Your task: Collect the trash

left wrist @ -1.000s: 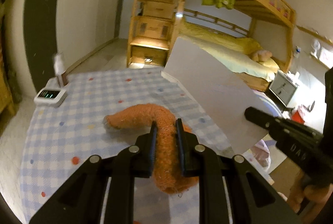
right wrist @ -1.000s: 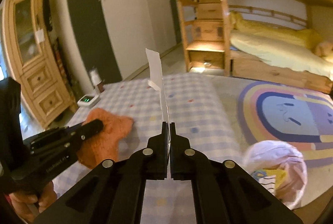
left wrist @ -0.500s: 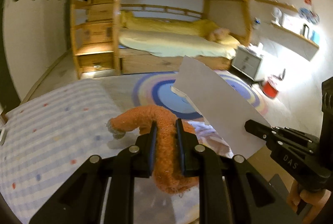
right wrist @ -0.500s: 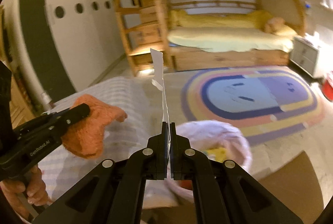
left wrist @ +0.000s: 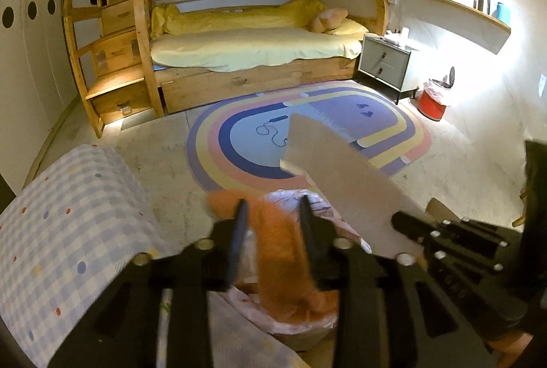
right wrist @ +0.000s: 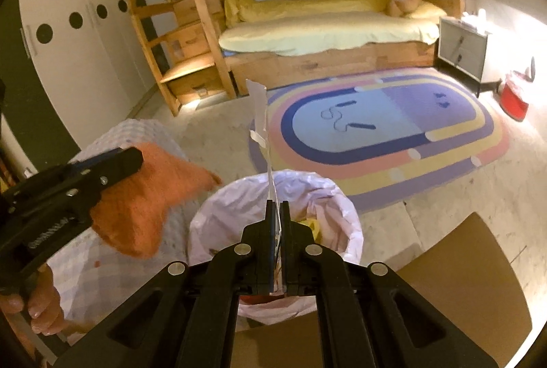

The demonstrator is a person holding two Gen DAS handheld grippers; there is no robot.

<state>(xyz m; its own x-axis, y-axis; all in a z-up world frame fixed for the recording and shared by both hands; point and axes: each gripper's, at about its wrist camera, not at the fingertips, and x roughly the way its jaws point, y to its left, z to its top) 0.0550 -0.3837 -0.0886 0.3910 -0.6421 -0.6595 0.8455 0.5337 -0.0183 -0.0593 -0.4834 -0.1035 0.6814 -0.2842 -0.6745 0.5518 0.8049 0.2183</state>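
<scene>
My left gripper (left wrist: pixel 271 207) has opened wide; a fuzzy orange cloth (left wrist: pixel 283 265) hangs blurred between its fingers, over the pink-lined trash bin (left wrist: pixel 307 327). In the right wrist view the orange cloth (right wrist: pixel 143 207) sits at the left gripper's tip (right wrist: pixel 133 159), just left of the bin (right wrist: pixel 239 204). My right gripper (right wrist: pixel 277 207) is shut on a white paper sheet (right wrist: pixel 261 128), held edge-on above the bin's opening. The same sheet shows flat in the left wrist view (left wrist: pixel 338 183).
A checked tablecloth (left wrist: pixel 68 231) covers the table at left. A brown chair seat (right wrist: pixel 454 292) lies at right of the bin. A striped rug (right wrist: pixel 376 132), bunk bed (left wrist: pixel 256 46), nightstand (left wrist: pixel 383 64) and a red bin (left wrist: pixel 432 99) stand beyond.
Both grippers swung right from over the table to above the trash bin. The left gripper's jaws opened and the orange cloth is slipping down between them. The right still holds the paper.
</scene>
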